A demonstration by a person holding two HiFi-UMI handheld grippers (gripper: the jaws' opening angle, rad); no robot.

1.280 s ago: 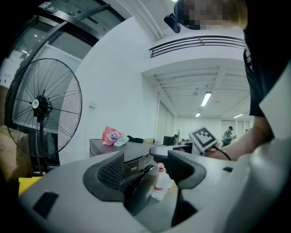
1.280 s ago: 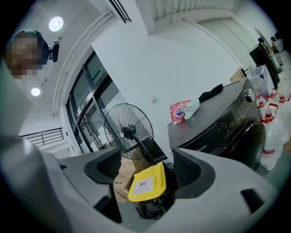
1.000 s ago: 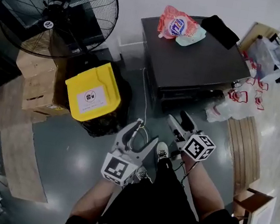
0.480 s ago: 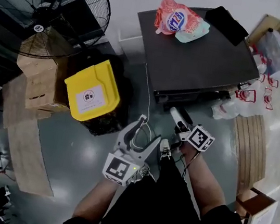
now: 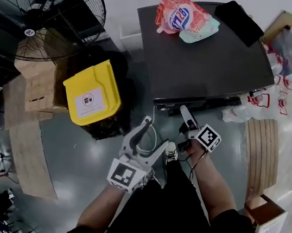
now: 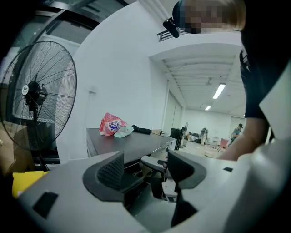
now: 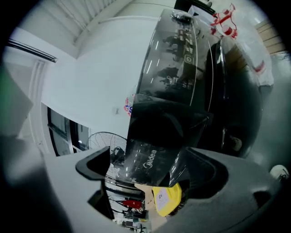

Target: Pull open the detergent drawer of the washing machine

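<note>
Opening right tongs (image 5: 183,112) around detergent drawer (image 7: 150,159), sitting at top front corner of washing machine (image 5: 211,52); not clamping it; holding left tongs (image 5: 151,136) released, empty, lower, near machine front.

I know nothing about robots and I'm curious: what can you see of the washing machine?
The washing machine is a dark grey box with a flat matt top and a glossy black front printed Midea. It stands on the grey floor by a white wall. A red-and-white pouch and a black item lie on top. No drawer sticks out. The right tongs, jaws opening, frame its front panel without pressing it.
</note>
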